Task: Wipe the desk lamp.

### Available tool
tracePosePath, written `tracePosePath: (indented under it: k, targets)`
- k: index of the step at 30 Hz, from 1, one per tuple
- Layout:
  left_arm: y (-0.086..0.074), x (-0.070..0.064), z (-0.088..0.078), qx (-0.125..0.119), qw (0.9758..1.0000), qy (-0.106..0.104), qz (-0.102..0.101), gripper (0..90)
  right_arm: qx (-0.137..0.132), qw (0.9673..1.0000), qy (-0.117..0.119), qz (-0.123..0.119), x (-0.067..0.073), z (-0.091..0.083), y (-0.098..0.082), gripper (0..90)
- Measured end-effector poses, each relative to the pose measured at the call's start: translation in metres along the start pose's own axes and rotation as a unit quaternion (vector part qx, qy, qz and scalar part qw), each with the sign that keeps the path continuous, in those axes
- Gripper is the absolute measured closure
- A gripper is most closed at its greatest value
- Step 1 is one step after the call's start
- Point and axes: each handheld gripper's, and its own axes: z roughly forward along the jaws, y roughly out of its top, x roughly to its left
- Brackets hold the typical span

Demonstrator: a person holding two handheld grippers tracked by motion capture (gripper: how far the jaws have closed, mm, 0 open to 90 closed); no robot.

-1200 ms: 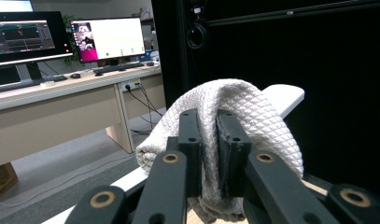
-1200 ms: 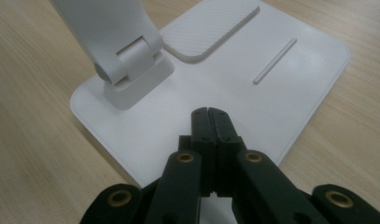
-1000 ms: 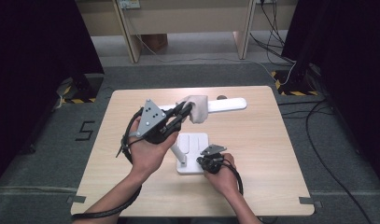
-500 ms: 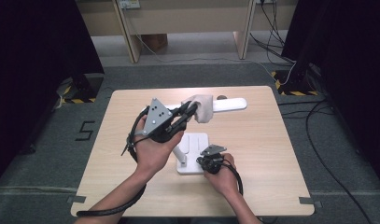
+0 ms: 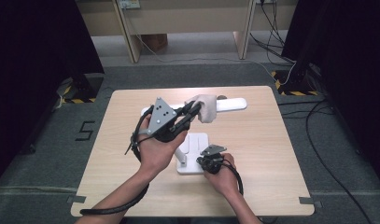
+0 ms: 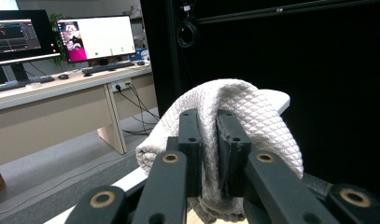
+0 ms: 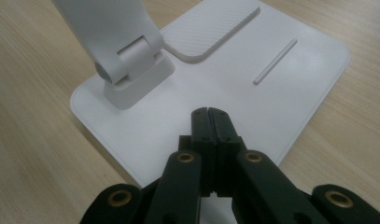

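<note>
High view: wooden table (image 5: 271,154) with a white desk lamp on it — flat base (image 5: 193,158) near the middle, long lamp head (image 5: 229,103) stretched across the far part of the table. Left gripper (image 5: 193,112) is raised above the table, grey three-cornered plate on top, jaws pointing toward the lamp head and clamped on a pale cloth (image 5: 205,107). The cloth is bunched and sits right at the lamp head, on or against it; exact contact hard to tell from here. Right gripper (image 5: 207,161) is low, at the near right edge of the lamp base, hand behind it.

Left gripper view: both black jaws pinch the cloth (image 6: 234,112) — waffle-textured, off-white, folded over the jaw tips and hanging down on both sides. A white edge of the lamp head (image 6: 281,100) peeks out behind the cloth. Desks and monitors (image 6: 96,39) far behind, dark curtain to the right.

Right gripper view: jaws pressed together, tips meeting, nothing between them. The tips of the right gripper (image 7: 209,114) are down on, or just above, the white base (image 7: 290,79), near its edge. The lamp's hinge block (image 7: 131,70) stands on the base at upper left, arm rising out of frame. Wood tabletop on both sides.
</note>
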Motion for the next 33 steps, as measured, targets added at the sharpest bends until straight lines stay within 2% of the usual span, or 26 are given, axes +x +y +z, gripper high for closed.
tracePosePath:
  k: [33]
  targets:
    - [0.004,-0.017,0.019,0.005,0.9999,-0.010,-0.002,81.4,-0.004,1.0000,0.001,-0.002,-0.001,0.000,-0.001,90.0]
